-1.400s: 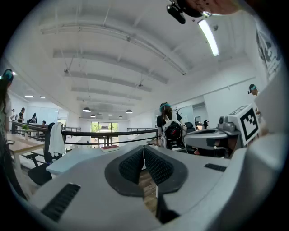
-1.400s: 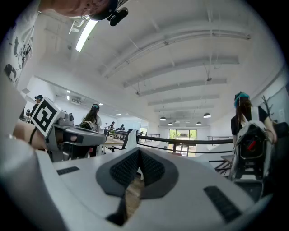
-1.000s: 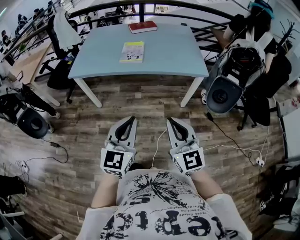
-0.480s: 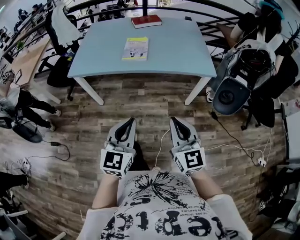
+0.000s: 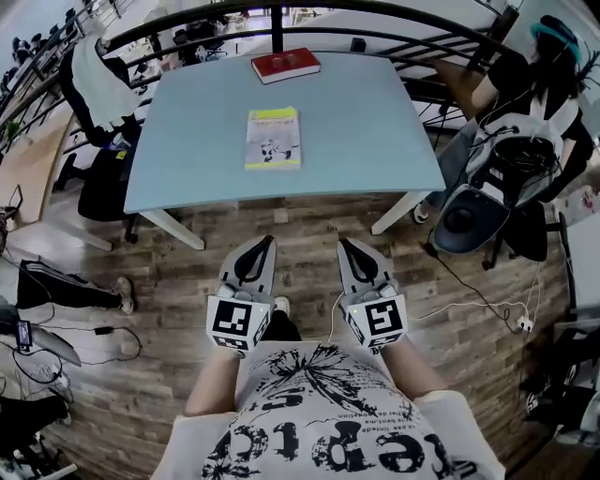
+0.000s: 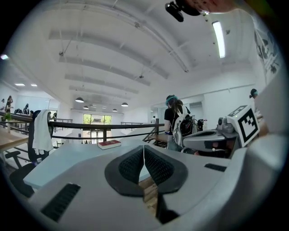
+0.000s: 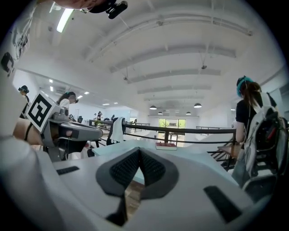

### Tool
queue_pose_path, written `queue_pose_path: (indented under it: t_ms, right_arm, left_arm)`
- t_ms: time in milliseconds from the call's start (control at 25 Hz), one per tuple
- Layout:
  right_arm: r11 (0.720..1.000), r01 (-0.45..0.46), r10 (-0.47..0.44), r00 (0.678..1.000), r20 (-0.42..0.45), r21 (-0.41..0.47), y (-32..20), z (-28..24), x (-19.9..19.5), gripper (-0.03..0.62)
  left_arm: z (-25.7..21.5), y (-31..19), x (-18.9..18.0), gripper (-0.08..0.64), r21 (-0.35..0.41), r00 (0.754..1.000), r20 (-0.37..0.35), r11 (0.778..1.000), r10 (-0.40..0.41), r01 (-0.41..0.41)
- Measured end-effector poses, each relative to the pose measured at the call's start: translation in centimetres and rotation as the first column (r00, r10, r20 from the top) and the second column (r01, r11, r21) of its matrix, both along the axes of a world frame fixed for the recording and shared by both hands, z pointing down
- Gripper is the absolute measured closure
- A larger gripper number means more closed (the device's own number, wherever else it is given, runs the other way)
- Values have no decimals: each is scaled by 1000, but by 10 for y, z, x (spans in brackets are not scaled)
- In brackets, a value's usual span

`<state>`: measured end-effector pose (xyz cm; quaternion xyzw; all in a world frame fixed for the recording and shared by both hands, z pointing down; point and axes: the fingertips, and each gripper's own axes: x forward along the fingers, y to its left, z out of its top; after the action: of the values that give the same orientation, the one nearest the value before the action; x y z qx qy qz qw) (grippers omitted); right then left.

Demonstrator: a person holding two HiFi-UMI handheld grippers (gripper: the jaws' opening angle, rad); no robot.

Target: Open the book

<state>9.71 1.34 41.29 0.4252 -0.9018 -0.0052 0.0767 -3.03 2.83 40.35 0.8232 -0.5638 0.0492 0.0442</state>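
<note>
A yellow-covered book (image 5: 273,138) lies closed near the middle of the light blue table (image 5: 375,141). A closed red book (image 5: 285,65) (image 6: 109,144) (image 7: 166,145) lies at the table's far edge. My left gripper (image 5: 265,240) (image 6: 143,147) and right gripper (image 5: 343,244) (image 7: 139,149) are side by side over the wooden floor, short of the table's near edge, pointing at it. Both are shut, pads touching, with nothing between them. Neither touches a book.
A black railing (image 5: 187,21) runs behind the table. A chair draped with white cloth (image 5: 94,84) stands at the table's left. At its right is a person with a backpack (image 5: 525,112). Cables (image 5: 469,291) trail over the floor, and someone's legs (image 5: 66,286) show at the left.
The table and both books have come closer in the head view as I walk toward them. Both grippers stay shut and keep side by side.
</note>
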Motion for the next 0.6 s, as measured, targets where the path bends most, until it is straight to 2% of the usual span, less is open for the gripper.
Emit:
queue_pose_path:
  t_ms: [160, 280, 440, 600]
  right_arm:
    - [1000, -26, 26, 1000, -1, 1, -50, 1, -44, 581]
    - [998, -53, 53, 999, -3, -16, -78, 3, -64, 581]
    - [997, -63, 63, 998, -11, -44, -112, 8, -83, 581]
    - [997, -53, 51, 998, -37, -60, -145, 17, -86, 581]
  left_arm:
    - [5, -54, -43, 538, -14, 1000, 1, 999, 29, -29]
    - [15, -85, -62, 538, -37, 998, 10, 998, 60, -59]
    - [33, -123, -78, 538, -71, 997, 3, 995, 76, -75]
    - [53, -160, -78, 538, -114, 996, 15, 989, 93, -90]
